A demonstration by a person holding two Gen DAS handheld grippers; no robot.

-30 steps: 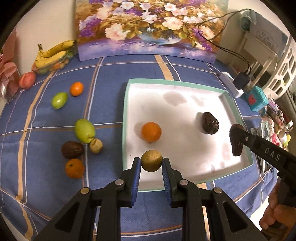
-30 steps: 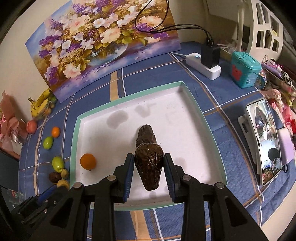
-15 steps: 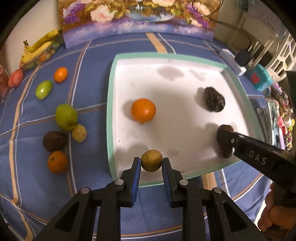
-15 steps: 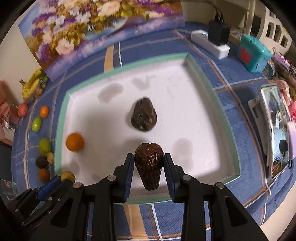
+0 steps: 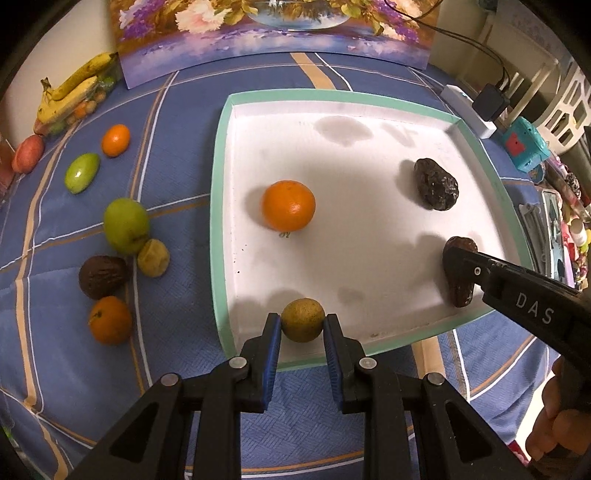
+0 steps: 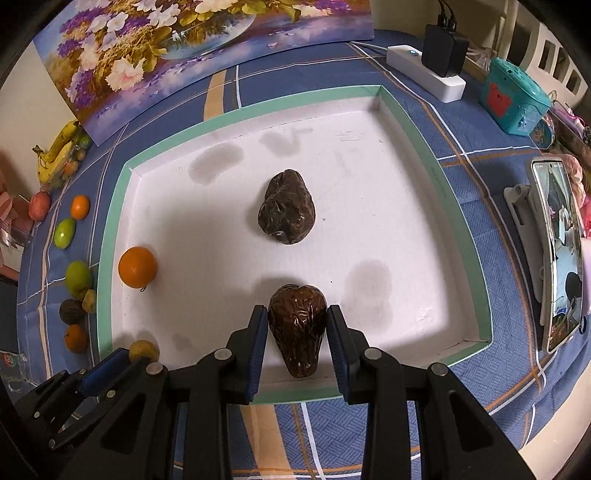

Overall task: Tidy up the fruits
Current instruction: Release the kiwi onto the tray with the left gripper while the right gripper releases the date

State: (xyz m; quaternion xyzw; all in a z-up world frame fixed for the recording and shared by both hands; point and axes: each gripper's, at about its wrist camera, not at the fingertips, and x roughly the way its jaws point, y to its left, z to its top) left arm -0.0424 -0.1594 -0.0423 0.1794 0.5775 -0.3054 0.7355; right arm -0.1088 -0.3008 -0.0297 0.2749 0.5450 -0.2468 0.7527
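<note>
Painting: top cut off by frame edge.
Brown fruit in right tongs: partly hidden behind tong finger in left view.
Hand: cropped at frame corner.
Phone screen: content too distorted to tell.
Items beneath bananas: too small to tell.

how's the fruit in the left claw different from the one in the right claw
The yellow-green fruit in the left claw is small, round and dull; the dark brown fruit in the right claw is longer, tapering to a point, wrinkled and glossy. The yellow-green fruit sits at the tray's near left corner, the dark brown fruit toward the near right. Both are gripped between blue pads, low over the white tray floor.
</note>
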